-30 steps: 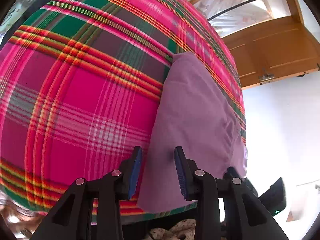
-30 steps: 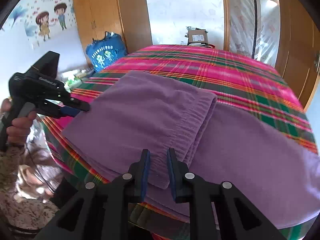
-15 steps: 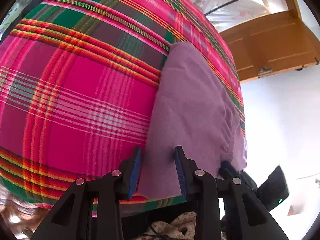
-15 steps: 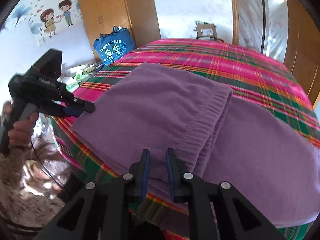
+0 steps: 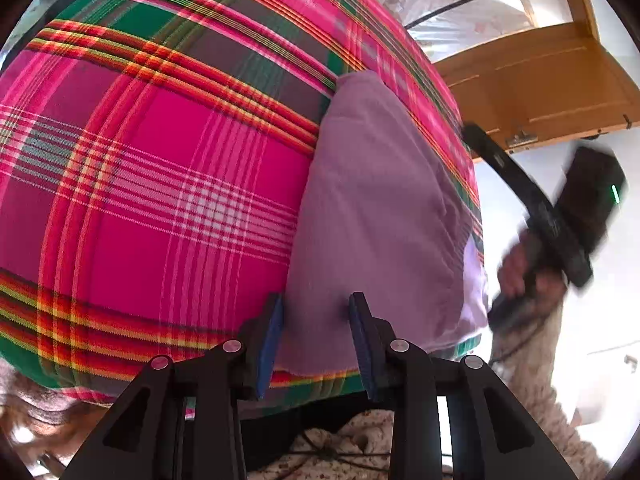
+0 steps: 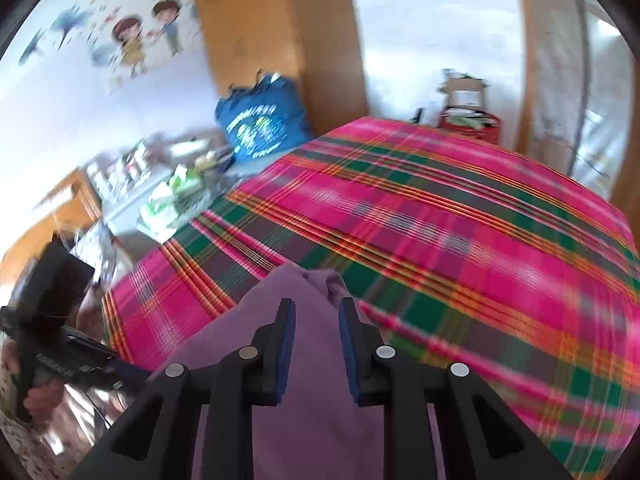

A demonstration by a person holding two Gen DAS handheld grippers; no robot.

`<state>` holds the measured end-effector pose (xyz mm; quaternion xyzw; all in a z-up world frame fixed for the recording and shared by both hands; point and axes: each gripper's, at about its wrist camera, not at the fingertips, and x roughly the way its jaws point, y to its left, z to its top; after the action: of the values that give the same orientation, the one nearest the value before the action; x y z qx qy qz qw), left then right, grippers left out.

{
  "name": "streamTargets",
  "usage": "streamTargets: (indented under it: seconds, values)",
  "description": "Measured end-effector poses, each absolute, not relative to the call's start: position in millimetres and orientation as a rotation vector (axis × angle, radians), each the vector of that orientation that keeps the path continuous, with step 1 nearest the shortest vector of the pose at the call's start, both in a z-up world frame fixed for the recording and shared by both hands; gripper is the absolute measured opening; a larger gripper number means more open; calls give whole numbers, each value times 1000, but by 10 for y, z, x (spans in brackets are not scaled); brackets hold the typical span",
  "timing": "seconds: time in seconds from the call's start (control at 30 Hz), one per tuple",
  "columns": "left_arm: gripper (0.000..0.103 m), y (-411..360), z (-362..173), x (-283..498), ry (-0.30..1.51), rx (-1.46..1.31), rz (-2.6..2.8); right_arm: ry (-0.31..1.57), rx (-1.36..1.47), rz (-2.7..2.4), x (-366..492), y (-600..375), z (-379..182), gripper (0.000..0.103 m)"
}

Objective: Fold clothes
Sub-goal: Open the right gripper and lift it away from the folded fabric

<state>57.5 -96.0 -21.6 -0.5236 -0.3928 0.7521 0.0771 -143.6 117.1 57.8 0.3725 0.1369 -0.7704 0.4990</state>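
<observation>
A plaid bed (image 5: 168, 184) carries the purple garment (image 5: 372, 216), folded at its near edge. The left tool (image 5: 316, 332) straddles the near hem, unclenched. The right tool (image 6: 316, 344) is opening over raised cloth, apparently released. Best align edges squarely before pressing flat.

The black two-finger left gripper (image 5: 316, 320) points steeply downward, jaws parted around purple cloth (image 5: 380, 208), while the black right gripper (image 6: 316, 320), hand-held, has its jaws opening.
</observation>
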Motion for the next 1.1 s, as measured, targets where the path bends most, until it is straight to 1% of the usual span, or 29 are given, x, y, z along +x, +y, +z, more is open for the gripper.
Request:
streamTargets:
  seconds: [0.17,0.3,0.43,0.47,0.57,0.67,0.7,0.87,1.1]
  values:
    - [35,-967,-247,630,-1188,-1552,2237,267,1012,-1655,-1740,871,375,23]
    - [35,-1136,-274,677,-1189,-1542,2211,338,1061,-1575,-1812,589,220,23]
    - [35,-1236,-294,741,-1166,-1531,2200,352,1109,-1509,-1886,392,113,23]
    - [35,-1266,-298,763,-1158,-1527,2201,355,1122,-1490,-1892,364,87,26]
    - [35,-1329,-330,767,-1184,-1523,2175,361,1145,-1462,-1926,330,46,27]
    - [35,-1379,-354,770,-1191,-1516,2155,307,1162,-1441,-1986,323,29,9]
    - [35,-1395,-362,771,-1191,-1514,2149,289,1166,-1435,-2004,330,30,7]
    - [35,-1488,-411,800,-1212,-1489,2116,215,1196,-1497,-2123,373,6,6]
    - [35,-1507,-366,834,-1214,-1473,2104,221,1214,-1512,-2106,315,-60,8]
